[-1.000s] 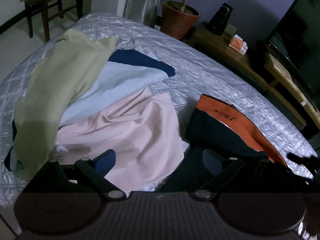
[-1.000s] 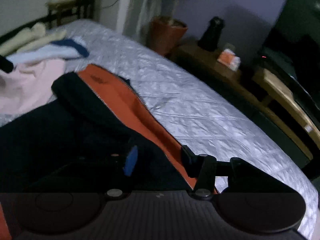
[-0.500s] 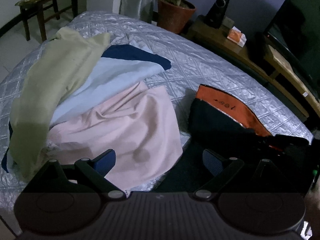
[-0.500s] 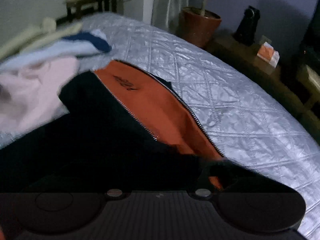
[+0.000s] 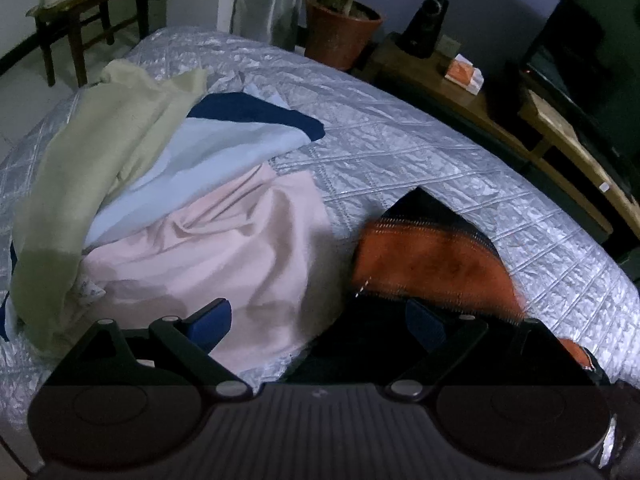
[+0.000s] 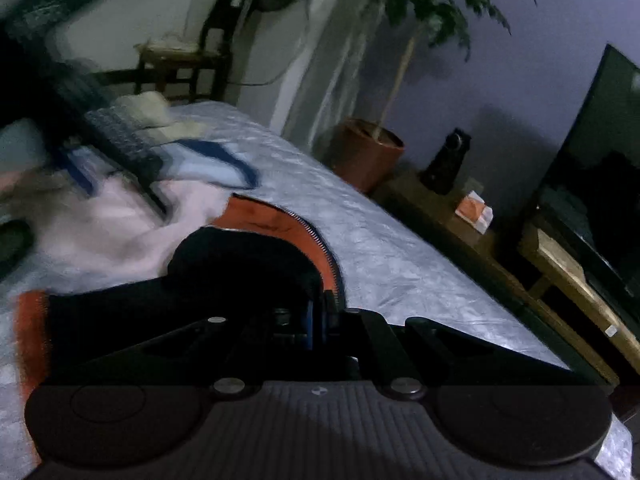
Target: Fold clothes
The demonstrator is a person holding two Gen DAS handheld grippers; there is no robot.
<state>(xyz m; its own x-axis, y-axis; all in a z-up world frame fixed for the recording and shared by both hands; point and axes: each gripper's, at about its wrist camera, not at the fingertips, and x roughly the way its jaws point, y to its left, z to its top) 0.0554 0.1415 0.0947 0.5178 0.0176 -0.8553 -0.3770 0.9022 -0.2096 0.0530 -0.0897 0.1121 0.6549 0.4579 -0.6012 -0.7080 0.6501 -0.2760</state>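
Two handheld grippers work a black and orange jacket on a quilted silver bed.

The right gripper (image 6: 318, 322) has its jaws pressed together, pinching the black jacket (image 6: 240, 276) at its zipper edge, where the orange lining (image 6: 276, 218) shows. The jacket lies on the near part of the bed (image 6: 400, 264), its orange lining turned upward. The left gripper (image 5: 320, 320) has its jaws spread wide, holding nothing, above the near edge of a pink garment (image 5: 224, 256) and the dark jacket (image 5: 432, 260). Beside the jacket lies a loose pile: the pink garment, a pale blue one (image 5: 216, 152), a navy one (image 5: 256, 110) and an olive one (image 5: 92, 160) draped over the far side. Past the bed stand a potted plant (image 5: 342, 28), a low wooden desk (image 5: 440, 80) and a dark television (image 5: 592, 64).
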